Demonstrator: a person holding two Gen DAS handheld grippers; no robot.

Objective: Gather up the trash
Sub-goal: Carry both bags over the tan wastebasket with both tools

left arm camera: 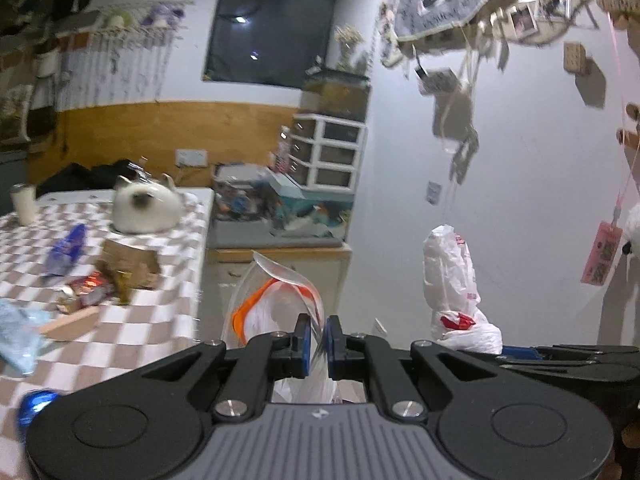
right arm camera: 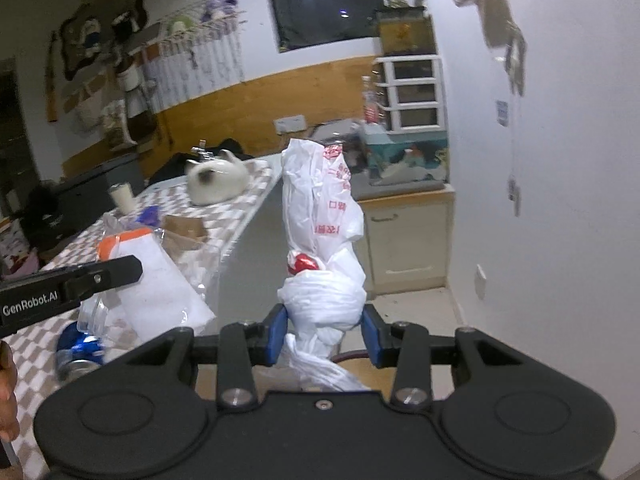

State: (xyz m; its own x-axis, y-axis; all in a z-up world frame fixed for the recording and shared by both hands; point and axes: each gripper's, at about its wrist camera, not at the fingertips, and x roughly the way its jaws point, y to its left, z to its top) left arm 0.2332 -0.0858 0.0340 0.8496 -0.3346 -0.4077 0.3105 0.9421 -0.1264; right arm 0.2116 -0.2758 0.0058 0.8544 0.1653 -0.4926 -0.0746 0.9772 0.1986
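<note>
My left gripper (left arm camera: 317, 336) is shut on a clear zip bag with an orange strip (left arm camera: 276, 300), held just off the table's right edge. In the right wrist view the same clear bag (right arm camera: 132, 256) hangs from the left gripper's finger over the table. My right gripper (right arm camera: 325, 330) is shut on a bunched white plastic bag with red print (right arm camera: 324, 216), which stands up past its blue pads; something red shows in it. In the left wrist view that white bag (left arm camera: 454, 280) is to the right. Wrappers (left arm camera: 88, 288), a blue packet (left arm camera: 66, 250) and a blue can (right arm camera: 76, 350) lie on the checkered table (left arm camera: 132, 340).
A cat-shaped white object (left arm camera: 144, 208), a brown cardboard piece (left arm camera: 128, 260), a wooden block (left arm camera: 70, 324) and a white cup (left arm camera: 24, 204) are on the table. A low cabinet (right arm camera: 408, 236) with a fish tank and drawers stands by the wall. A person's hand (right arm camera: 7, 392) shows at left.
</note>
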